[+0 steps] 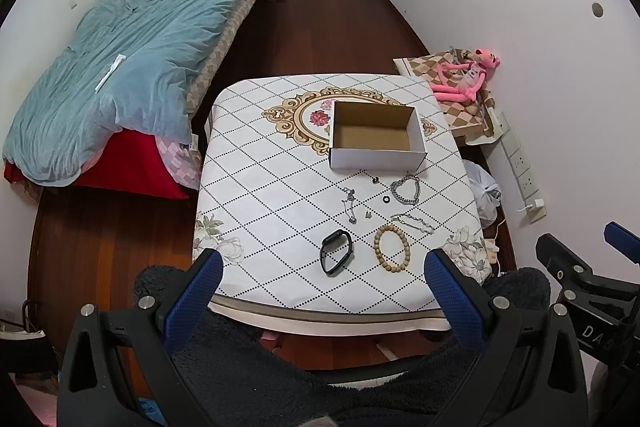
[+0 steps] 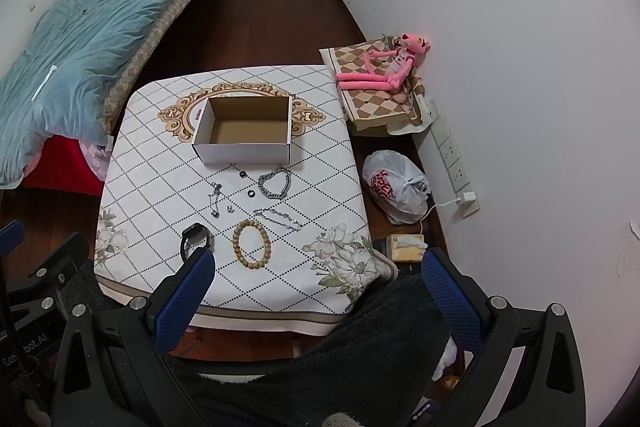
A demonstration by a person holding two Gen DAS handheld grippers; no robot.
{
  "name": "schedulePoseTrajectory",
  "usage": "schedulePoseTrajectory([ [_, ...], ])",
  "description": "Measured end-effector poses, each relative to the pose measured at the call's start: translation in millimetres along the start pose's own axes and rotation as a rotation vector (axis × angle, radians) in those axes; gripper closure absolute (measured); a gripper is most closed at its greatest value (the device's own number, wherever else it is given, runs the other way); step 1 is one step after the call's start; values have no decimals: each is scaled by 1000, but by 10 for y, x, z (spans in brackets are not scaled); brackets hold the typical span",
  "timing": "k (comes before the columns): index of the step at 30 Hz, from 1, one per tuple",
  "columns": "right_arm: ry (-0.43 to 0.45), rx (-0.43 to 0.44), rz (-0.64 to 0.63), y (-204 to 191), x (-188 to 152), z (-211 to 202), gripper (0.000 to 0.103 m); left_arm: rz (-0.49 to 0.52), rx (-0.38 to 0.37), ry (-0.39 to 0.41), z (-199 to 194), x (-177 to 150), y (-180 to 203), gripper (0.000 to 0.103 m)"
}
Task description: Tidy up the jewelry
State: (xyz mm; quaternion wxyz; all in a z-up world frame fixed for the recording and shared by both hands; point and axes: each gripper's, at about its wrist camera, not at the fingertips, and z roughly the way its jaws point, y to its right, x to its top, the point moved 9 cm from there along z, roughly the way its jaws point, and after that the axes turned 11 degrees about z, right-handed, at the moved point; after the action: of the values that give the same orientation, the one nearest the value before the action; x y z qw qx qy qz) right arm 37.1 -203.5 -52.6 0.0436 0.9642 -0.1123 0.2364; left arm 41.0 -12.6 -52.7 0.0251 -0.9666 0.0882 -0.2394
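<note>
Both grippers hang above the near edge of the desk (image 1: 248,131), and neither one holds anything. On the left gripper (image 1: 322,279) the two blue fingers stand wide apart, and on the right gripper (image 2: 318,277) they stand wide apart too. Below them I see a dark fluffy garment on the person's lap.

On the desk lies a white cloth with a diamond pattern and flowers in the corners. An open cardboard box (image 1: 376,141) stands near the middle of it, with nothing visible inside. All the jewelry lies on the cloth between the box and the grippers, outside the box. Closest to the grippers are a black smart band (image 1: 337,251) and, to the right of it, a wooden bead bracelet (image 1: 393,248). Farther from them, a thick silver chain bracelet (image 1: 406,189) lies just before the box at the right, and a thin silver chain (image 1: 414,223) lies between it and the bead bracelet. At the left, a thin necklace with a pendant (image 1: 349,205) is stretched out, with something small just beside it that I cannot make out. Two small dark rings lie apart, one (image 1: 375,180) close to the box and one (image 1: 386,200) a little nearer.

Beside the desk, at the right, a pink plush toy (image 2: 386,69) sits on a checkered cushion against the wall. At the left there is a bed with a blue quilt (image 1: 120,75).
</note>
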Motion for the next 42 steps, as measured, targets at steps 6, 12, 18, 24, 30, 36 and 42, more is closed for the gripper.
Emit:
schedulePoseTrajectory([
  [6,0,0,-1,-6,16,8,0,-5,-4,7,-18,-21,-56,0],
  [12,2,0,-1,-12,12,-1,0,-4,-3,8,-16,-31,-74,0],
  [18,2,-1,-1,-13,14,-5,0,-4,-6,6,-11,-43,-87,0],
  [24,0,-1,-1,-16,8,-7,0,-3,-6,7,-10,-40,-84,0],
  [30,3,-4,-1,-11,11,-8,0,-5,-6,10,-14,-40,-84,0],
  [36,8,-3,2,-35,-2,-42,0,-4,-5,14,-20,-45,-88,0],
  [42,10,-2,5,-43,-6,-47,0,-6,-5,19,-31,-52,-93,0],
])
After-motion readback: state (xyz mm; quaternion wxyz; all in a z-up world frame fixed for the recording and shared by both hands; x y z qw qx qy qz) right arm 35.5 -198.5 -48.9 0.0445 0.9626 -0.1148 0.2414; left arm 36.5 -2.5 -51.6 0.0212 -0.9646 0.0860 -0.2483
